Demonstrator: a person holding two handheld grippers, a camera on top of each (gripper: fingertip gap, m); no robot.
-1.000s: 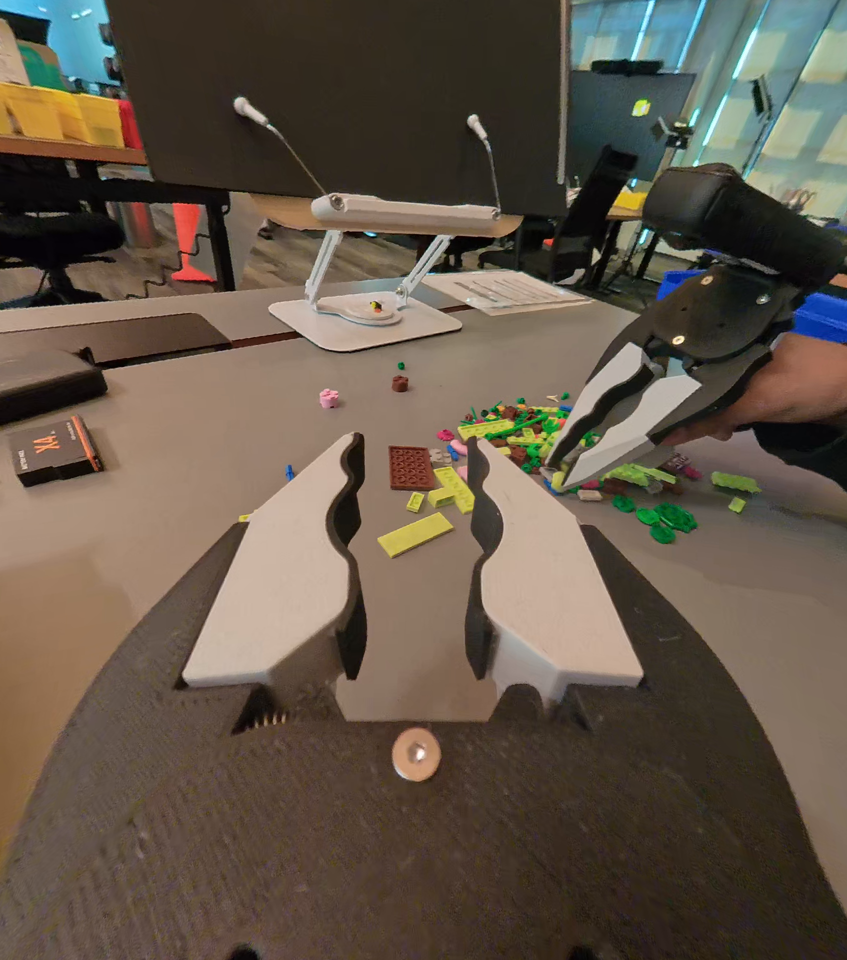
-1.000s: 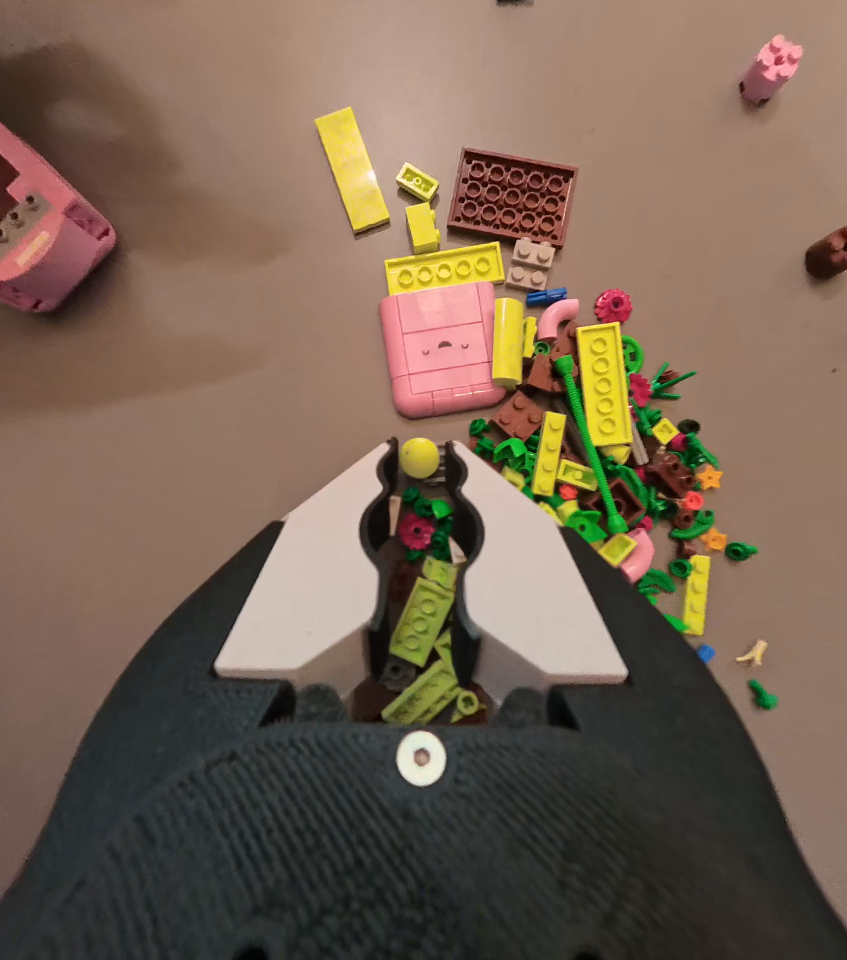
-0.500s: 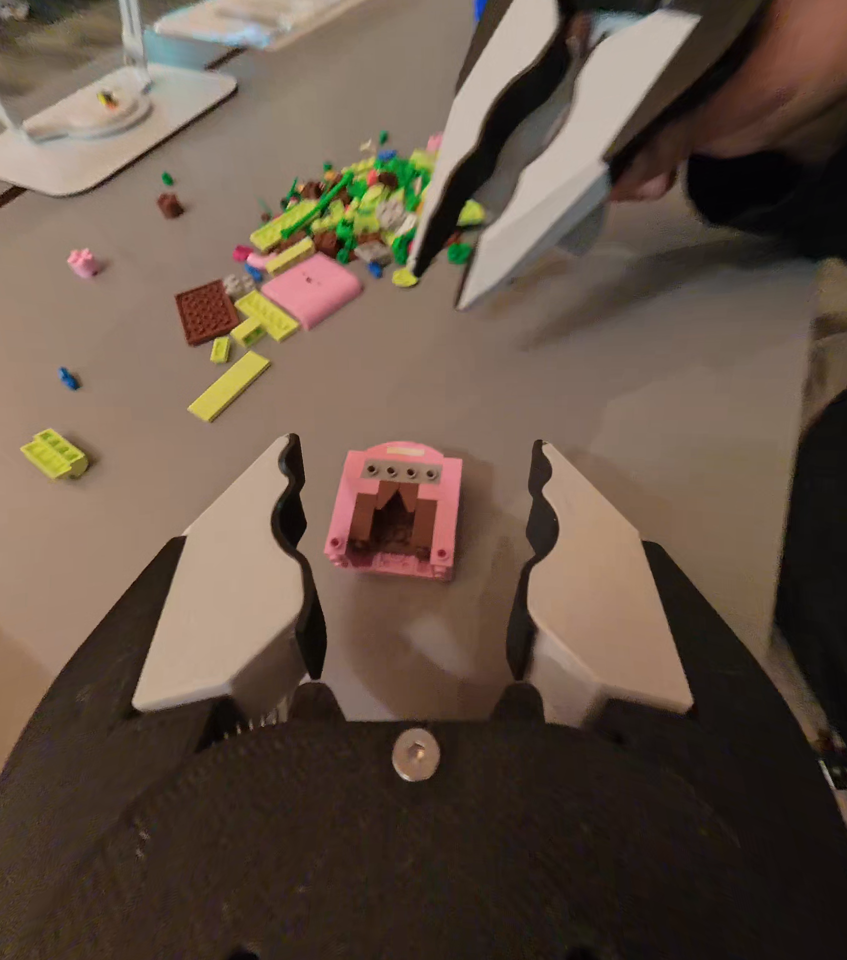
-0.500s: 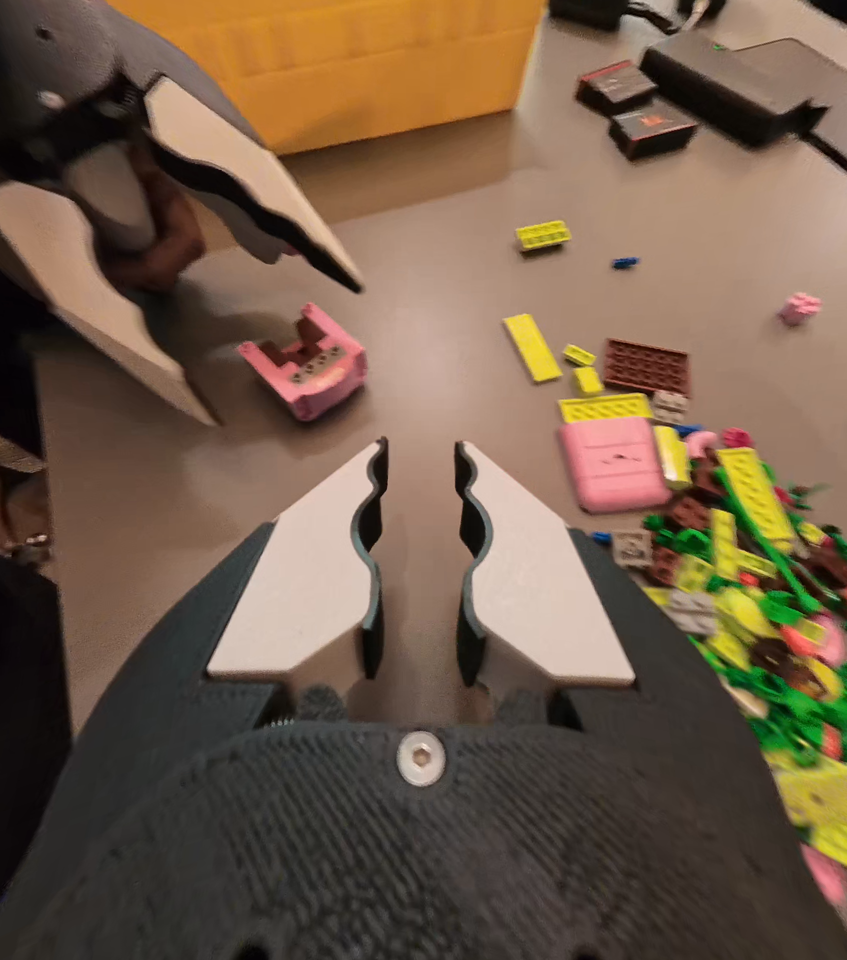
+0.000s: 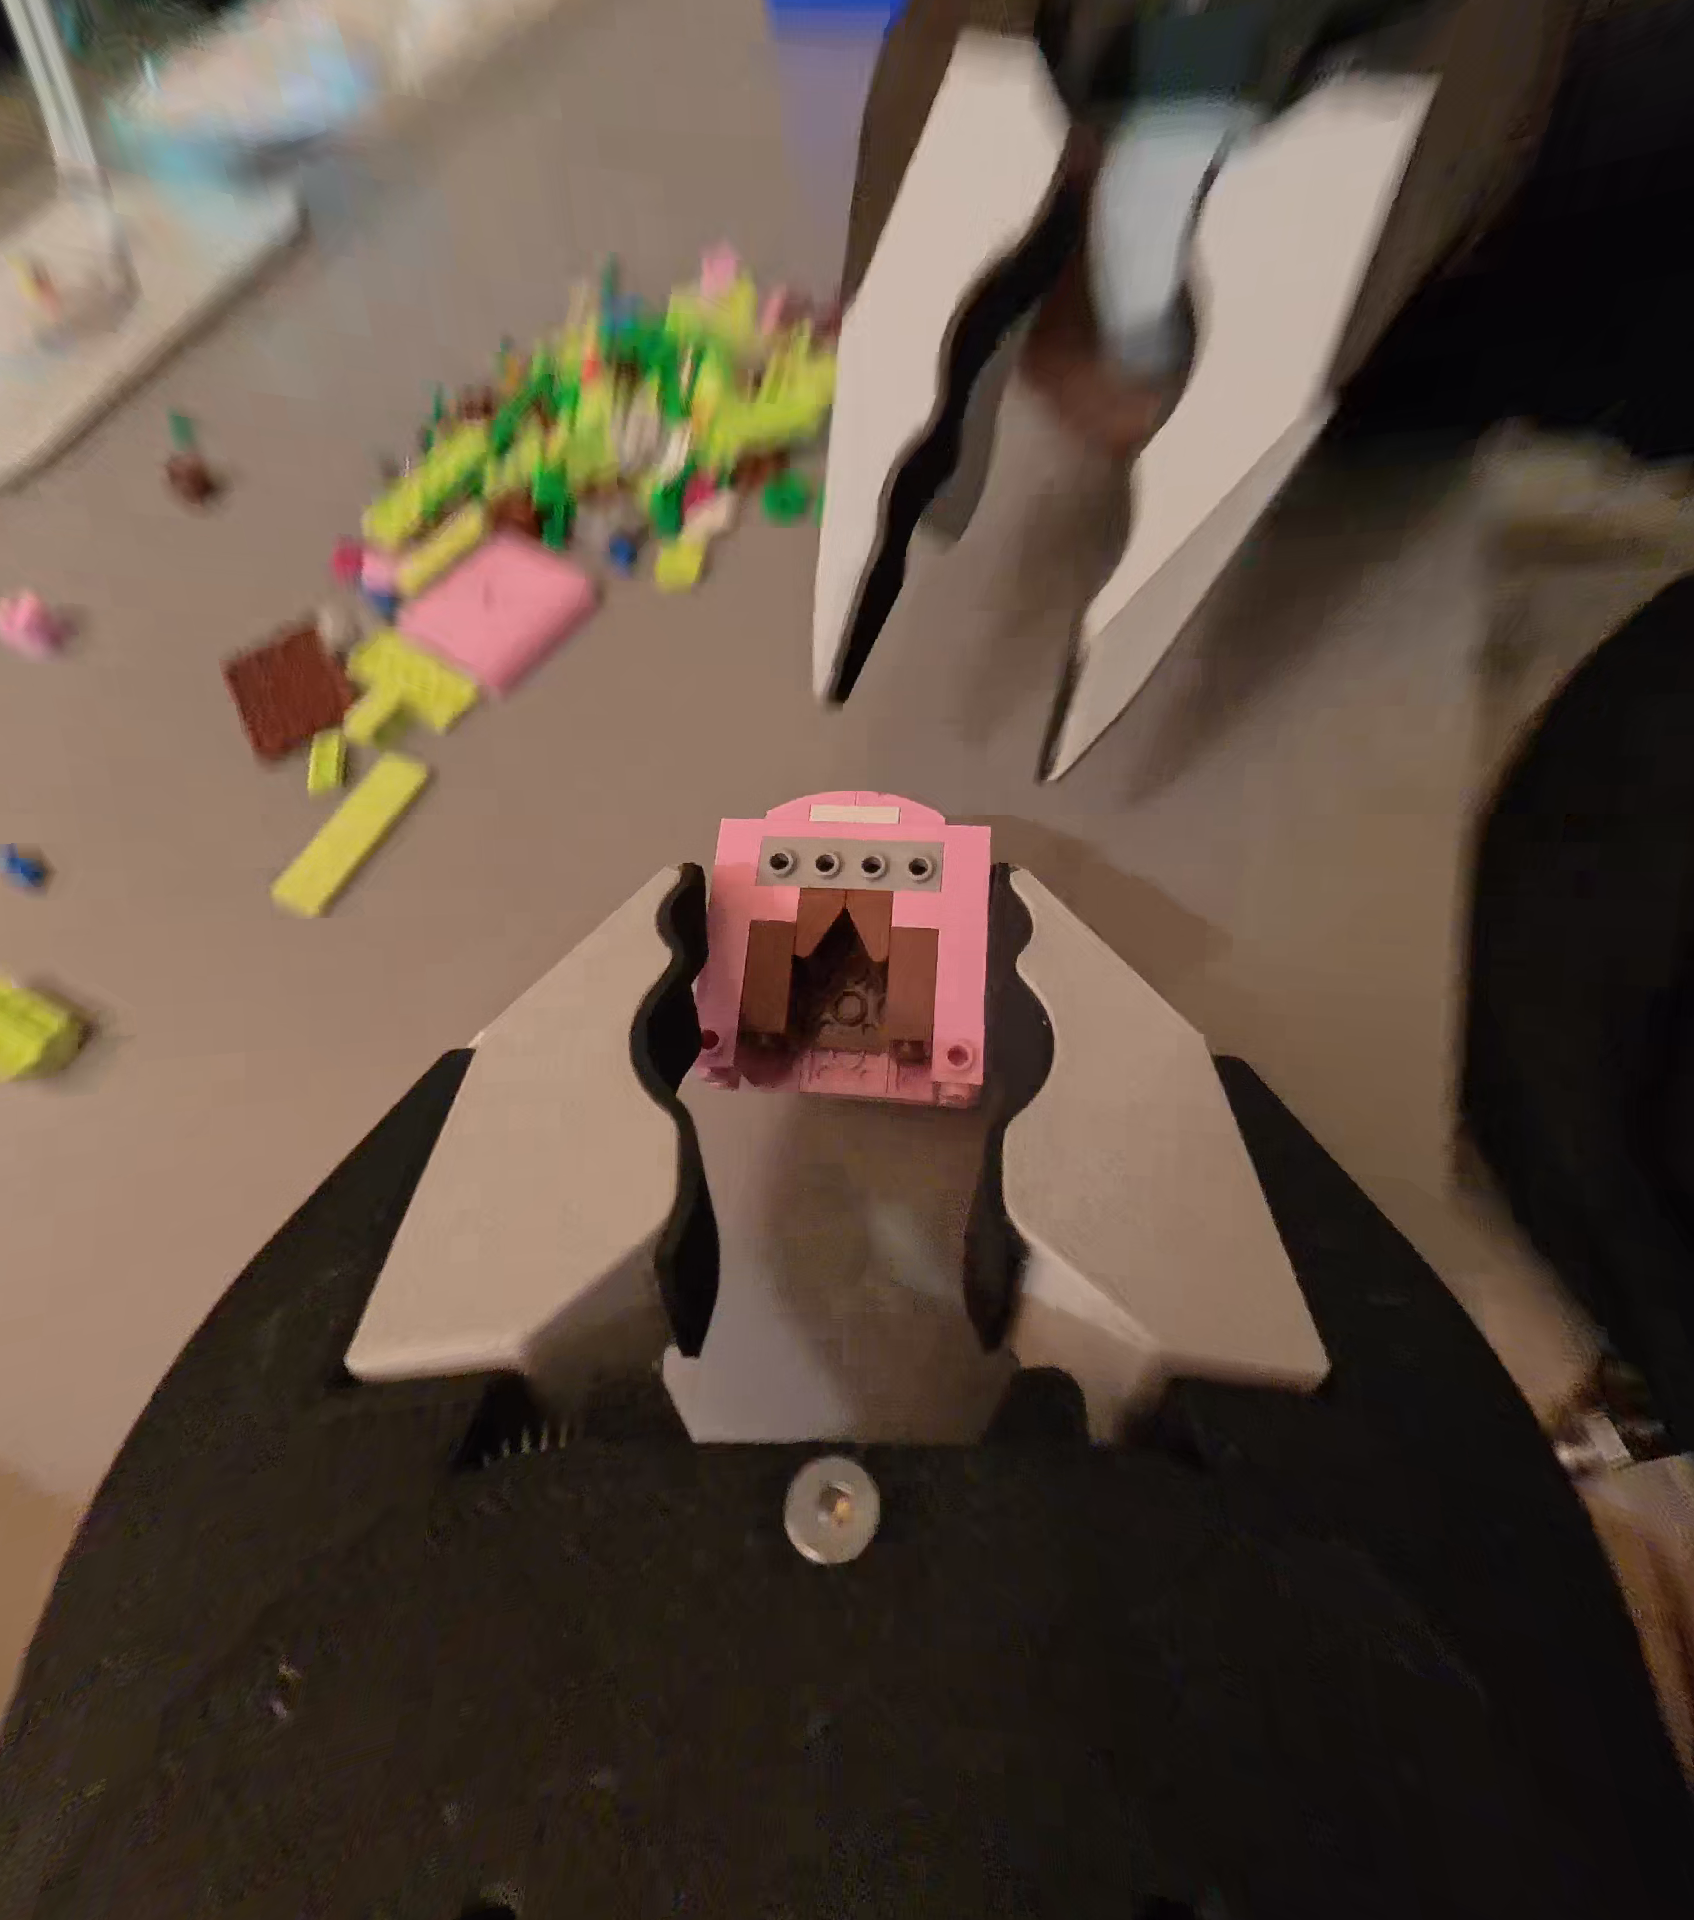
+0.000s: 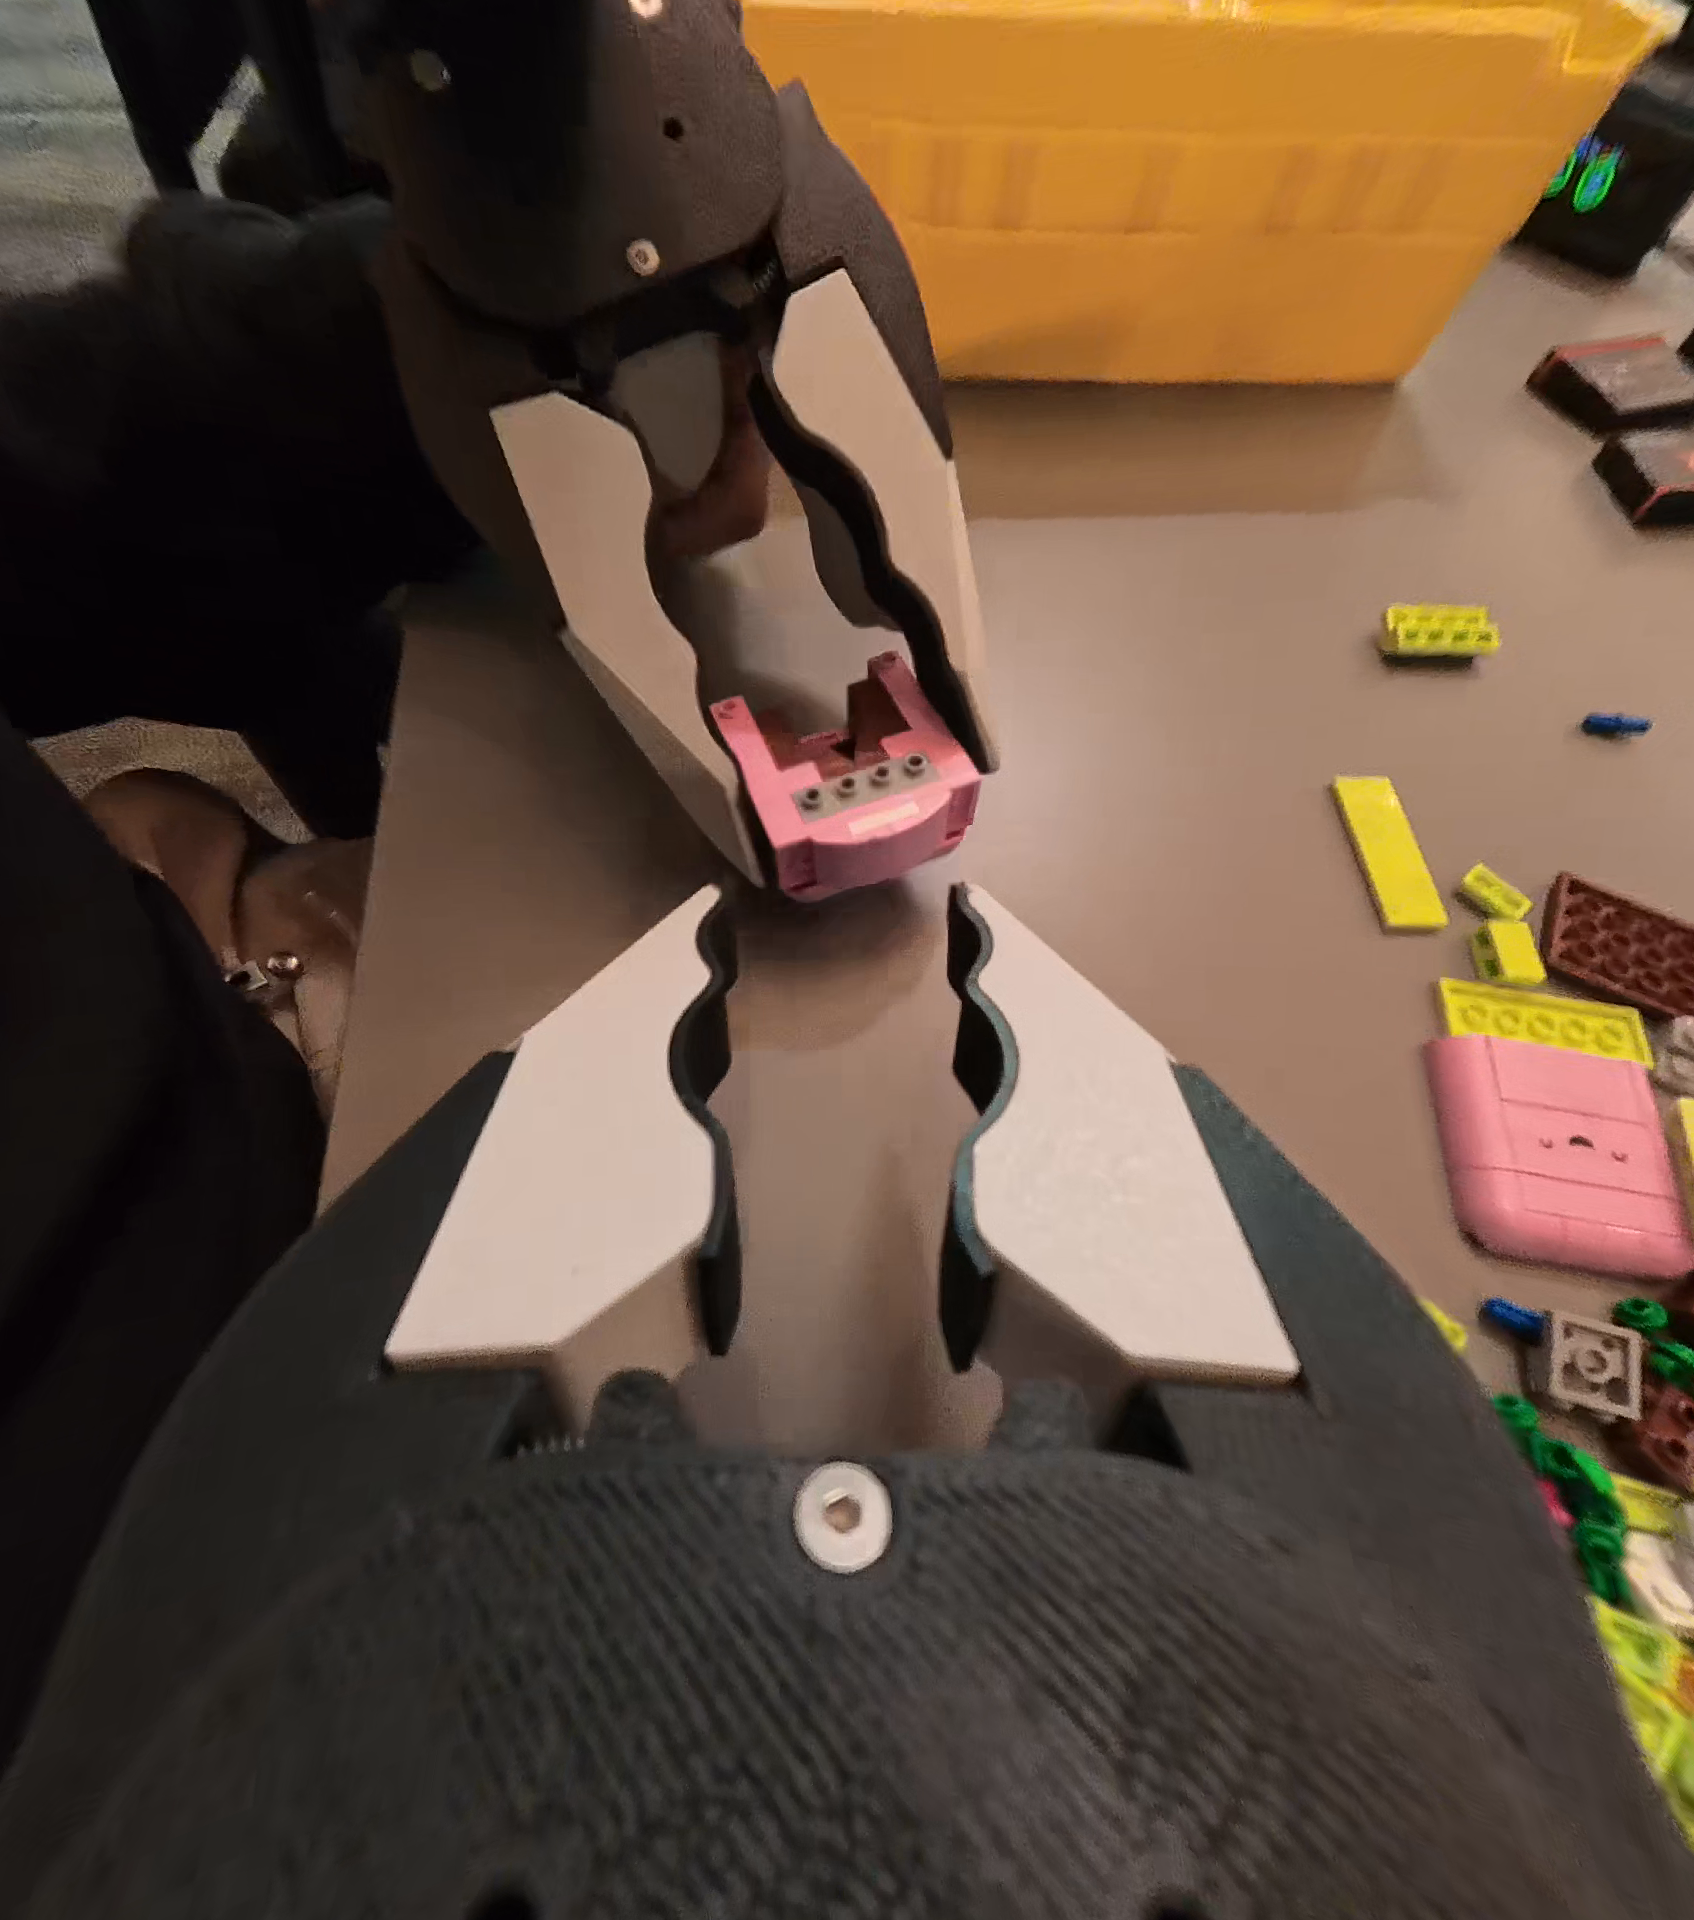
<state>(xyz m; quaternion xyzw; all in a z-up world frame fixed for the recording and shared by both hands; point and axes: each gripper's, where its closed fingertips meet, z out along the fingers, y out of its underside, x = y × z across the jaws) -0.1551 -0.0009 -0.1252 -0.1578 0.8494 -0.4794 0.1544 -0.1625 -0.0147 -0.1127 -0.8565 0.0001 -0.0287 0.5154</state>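
Grey tabletop: the left gripper, wide apart half a second ago, now clamps the pink brick build; the right gripper, empty, jaws parted, has come near it.

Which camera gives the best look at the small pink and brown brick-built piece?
The left wrist view: the small pink and brown brick-built piece sits sharp and centred between the left gripper fingers. The right wrist view shows it farther off, from its other side, partly covered by those fingers.
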